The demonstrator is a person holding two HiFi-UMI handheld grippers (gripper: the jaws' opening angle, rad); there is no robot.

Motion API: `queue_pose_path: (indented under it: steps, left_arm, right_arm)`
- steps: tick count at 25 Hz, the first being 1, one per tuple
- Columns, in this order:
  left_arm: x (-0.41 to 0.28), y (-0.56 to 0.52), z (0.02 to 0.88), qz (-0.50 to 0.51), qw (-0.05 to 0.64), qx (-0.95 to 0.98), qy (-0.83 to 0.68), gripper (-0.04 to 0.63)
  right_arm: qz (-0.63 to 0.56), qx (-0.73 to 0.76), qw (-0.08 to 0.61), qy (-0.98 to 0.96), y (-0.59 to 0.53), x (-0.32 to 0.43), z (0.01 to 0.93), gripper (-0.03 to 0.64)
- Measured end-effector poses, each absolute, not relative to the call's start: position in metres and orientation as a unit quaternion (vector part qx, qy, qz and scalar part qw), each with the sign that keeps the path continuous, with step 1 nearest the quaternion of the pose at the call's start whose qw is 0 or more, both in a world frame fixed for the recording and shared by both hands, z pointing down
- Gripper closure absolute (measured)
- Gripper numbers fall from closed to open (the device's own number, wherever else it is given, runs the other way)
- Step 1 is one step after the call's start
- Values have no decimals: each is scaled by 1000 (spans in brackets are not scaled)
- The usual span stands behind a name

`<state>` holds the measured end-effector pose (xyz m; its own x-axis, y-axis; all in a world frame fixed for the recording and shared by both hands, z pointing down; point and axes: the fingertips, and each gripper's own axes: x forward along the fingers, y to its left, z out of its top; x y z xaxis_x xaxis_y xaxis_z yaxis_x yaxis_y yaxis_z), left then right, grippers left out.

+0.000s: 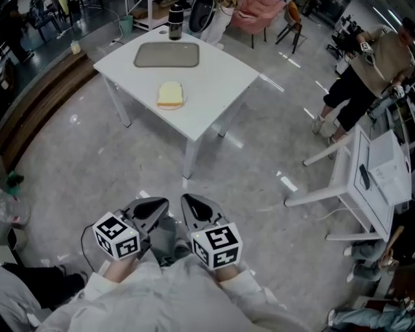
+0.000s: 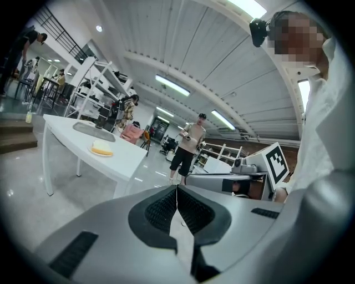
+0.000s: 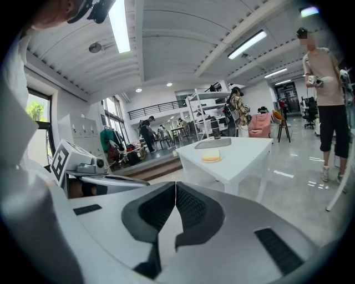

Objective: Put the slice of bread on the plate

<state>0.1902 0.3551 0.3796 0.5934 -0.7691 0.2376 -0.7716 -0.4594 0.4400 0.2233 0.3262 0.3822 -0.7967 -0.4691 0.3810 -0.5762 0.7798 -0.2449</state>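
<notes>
Plate (image 1: 172,106): almost wholly covered by the slice of bread (image 1: 170,94); only a thin rim shows at its near side.
Dark cylinder (image 1: 175,13) at the far edge of the surface (image 1: 214,84): too small to tell bottle from cup.
Grey rectangle (image 1: 166,55) on the far part of the surface: tray or mat, cannot tell.
One leg of the surface is hidden under its top.
Hands behind the left tongs (image 1: 154,206) and right tongs (image 1: 194,206): largely covered by the marker cubes.
Person (image 1: 363,71) at far right: head partly cut by the right edge.
Second white table (image 1: 376,175), right: cut off by the same edge.
</notes>
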Motion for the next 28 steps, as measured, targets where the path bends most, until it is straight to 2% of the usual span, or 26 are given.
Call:
queue_pose_path:
  steps: [9,18,28]
  left_arm:
    - [118,264,372,19,253,868,-426,586]
    - [51,206,375,33,253,876,-409,586]
    - [41,179,390,26,284,876,-390,584]
  right_arm:
    - [167,339,141,-915,213,174,368,601]
    - [170,346,138,-912,159,97,370,601]
    - [199,375,159,-891,135,98,391,601]
